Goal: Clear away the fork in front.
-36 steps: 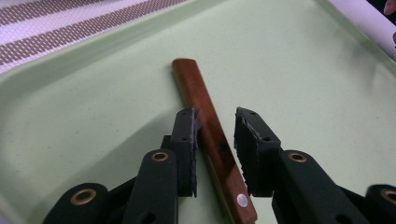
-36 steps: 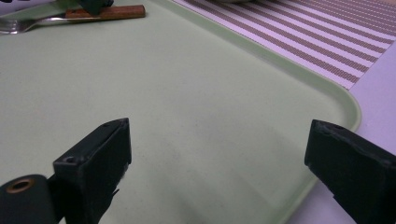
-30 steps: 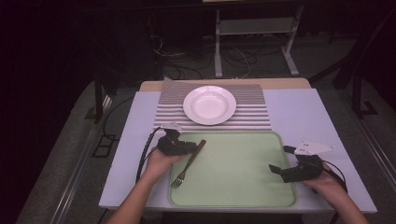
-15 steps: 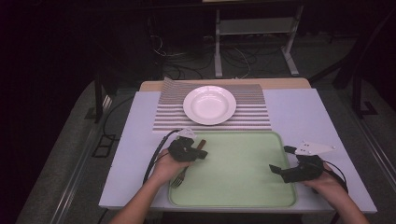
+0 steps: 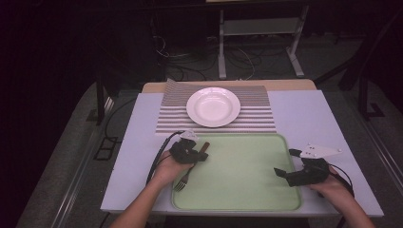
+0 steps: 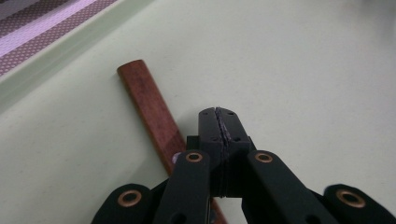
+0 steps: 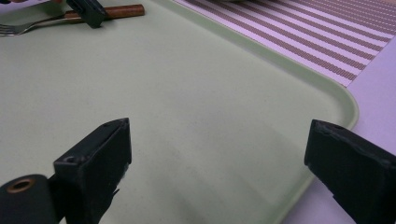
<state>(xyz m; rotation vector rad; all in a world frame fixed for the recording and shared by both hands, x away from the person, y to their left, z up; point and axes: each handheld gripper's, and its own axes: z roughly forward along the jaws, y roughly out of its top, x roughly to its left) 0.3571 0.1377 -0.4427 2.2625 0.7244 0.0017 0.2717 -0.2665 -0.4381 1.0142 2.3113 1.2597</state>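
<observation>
Left gripper (image 5: 190, 153) over fork (image 5: 183, 179) on tray (image 5: 247, 171).

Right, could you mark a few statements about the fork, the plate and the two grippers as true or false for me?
1. The white plate sits on the striped placemat. True.
2. The fork lies on the plate. False: it lies on the green tray, near its left edge.
3. The right gripper has its jaws apart with nothing between them. True.
4. The left gripper has its jaws wide open. False: they are shut together, right beside the fork's wooden handle.
5. The fork's tines point toward the plate. False: the handle end points that way, and the tines point toward the person.
</observation>
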